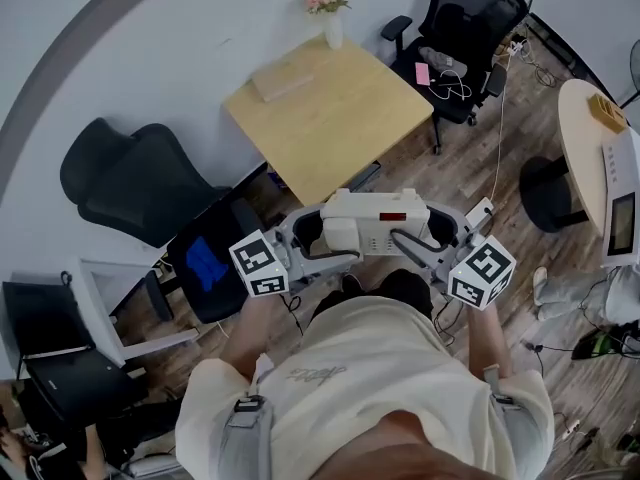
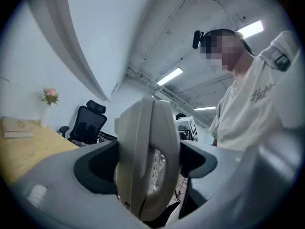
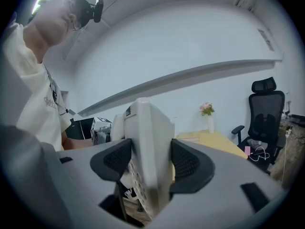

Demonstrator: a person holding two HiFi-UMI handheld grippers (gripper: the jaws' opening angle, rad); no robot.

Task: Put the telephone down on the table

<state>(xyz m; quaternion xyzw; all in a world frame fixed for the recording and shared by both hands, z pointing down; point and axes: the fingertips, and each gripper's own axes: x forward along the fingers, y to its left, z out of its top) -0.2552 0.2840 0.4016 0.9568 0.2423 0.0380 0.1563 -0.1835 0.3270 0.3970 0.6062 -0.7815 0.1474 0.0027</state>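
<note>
Shirt print (image 2: 261,93) too blurred to read; no other text.

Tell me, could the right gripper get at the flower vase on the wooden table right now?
Probably not. The right gripper is clamped on the telephone, shared with the left gripper, and the vase stands at the table's far edge.

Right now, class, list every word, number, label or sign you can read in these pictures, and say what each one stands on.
Nothing here reads clearly.
On the shirt: script print across the chest, too blurred to read.
On the telephone: a red display, too small to read; the keys are blurred.
On the marker cubes: black-and-white square patterns only, no letters or numbers.
</note>
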